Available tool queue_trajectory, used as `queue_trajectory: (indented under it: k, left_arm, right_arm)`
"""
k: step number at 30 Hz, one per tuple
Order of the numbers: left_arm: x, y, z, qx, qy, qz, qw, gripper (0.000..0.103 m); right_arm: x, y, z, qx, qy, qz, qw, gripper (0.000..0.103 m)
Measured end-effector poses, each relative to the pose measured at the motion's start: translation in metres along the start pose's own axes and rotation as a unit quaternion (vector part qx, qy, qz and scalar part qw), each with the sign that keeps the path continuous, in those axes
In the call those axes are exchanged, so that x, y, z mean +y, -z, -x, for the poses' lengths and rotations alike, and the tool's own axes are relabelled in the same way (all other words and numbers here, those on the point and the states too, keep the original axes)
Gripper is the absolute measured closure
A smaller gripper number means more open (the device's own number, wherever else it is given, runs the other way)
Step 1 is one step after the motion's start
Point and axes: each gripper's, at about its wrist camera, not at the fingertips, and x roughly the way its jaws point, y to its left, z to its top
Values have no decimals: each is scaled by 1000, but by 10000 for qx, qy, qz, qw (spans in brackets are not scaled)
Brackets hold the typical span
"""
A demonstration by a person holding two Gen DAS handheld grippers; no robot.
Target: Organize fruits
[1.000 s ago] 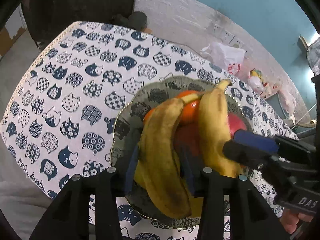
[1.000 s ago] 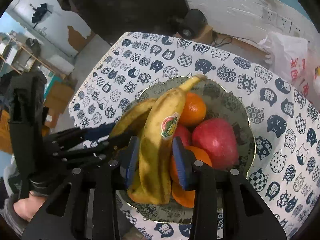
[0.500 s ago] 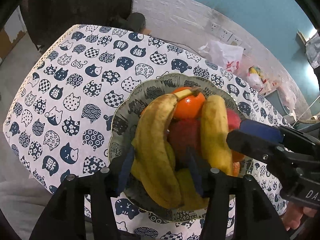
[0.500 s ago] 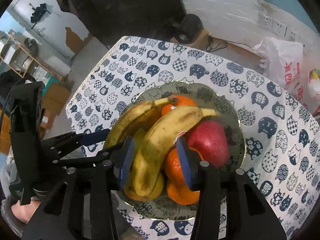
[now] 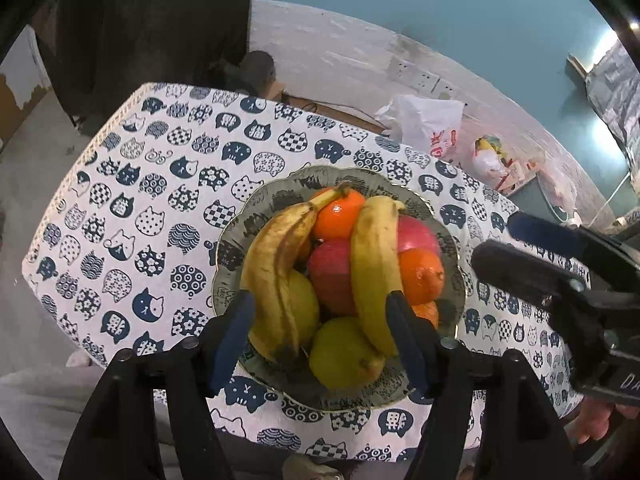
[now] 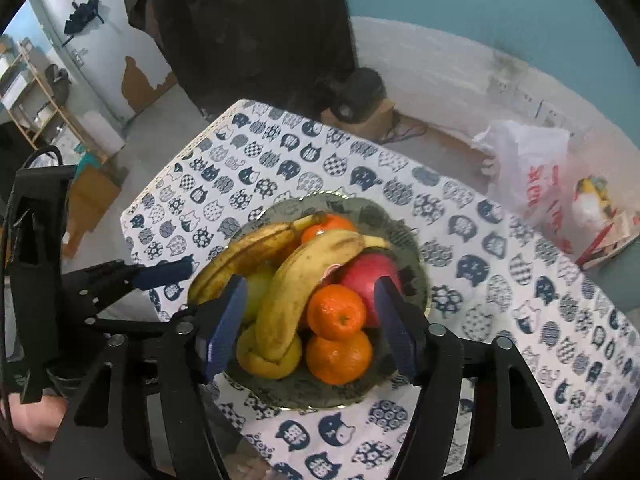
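The bench (image 5: 120, 208), under a cat-print cloth, carries 1 patterned bowl (image 5: 452, 248) near its front edge, and all the fruit visible sits heaped in it. Both claws hang above and in front of that bowl, tilted down at it, so the fruit lies ahead of and below each.

The 2 bananas are the longest pieces. The browner left banana (image 5: 272, 276) and the yellower right banana (image 5: 374, 272) both run from the near rim toward the far rim, stems at the far end, roughly in line with the way each claw points. The left claw (image 5: 320, 334) frames the left banana's near end; the right claw (image 6: 308, 320) frames the right banana (image 6: 304, 280). Each is the nearer claw for its own banana.

Both claws have jaws opening, with nothing pinched; the fruit seen between them lies lower, untouched.

Smaller fruit fills the gaps: red apples (image 5: 332, 272), oranges (image 6: 338, 354), yellow-green pears (image 5: 344, 354).

The left view shows both bananas lying parallel. The right view alone shows 2 oranges stacked at the near rim.
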Motion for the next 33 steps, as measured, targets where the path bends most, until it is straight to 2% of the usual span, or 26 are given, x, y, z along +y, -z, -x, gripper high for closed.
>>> queue_trajectory:
  k: [5, 10, 17, 33]
  left_arm:
    - [-6, 4, 18, -79, -19, -74, 9999, 33]
    - [-14, 6, 40, -299, -174, -232, 9991, 25]
    - [-31, 11, 68, -564, -330, -525, 9965, 17]
    - [-55, 19, 101, -861, -349, -732, 9930, 8]
  right_arm:
    - [0, 3, 21, -209, 236, 57, 9995, 31]
    - [0, 9, 40, -352, 477, 143, 9981, 30]
    - [-5, 19, 62, -497, 642, 156, 9966, 29]
    - [-13, 39, 96, -652, 818, 184, 9943, 29]
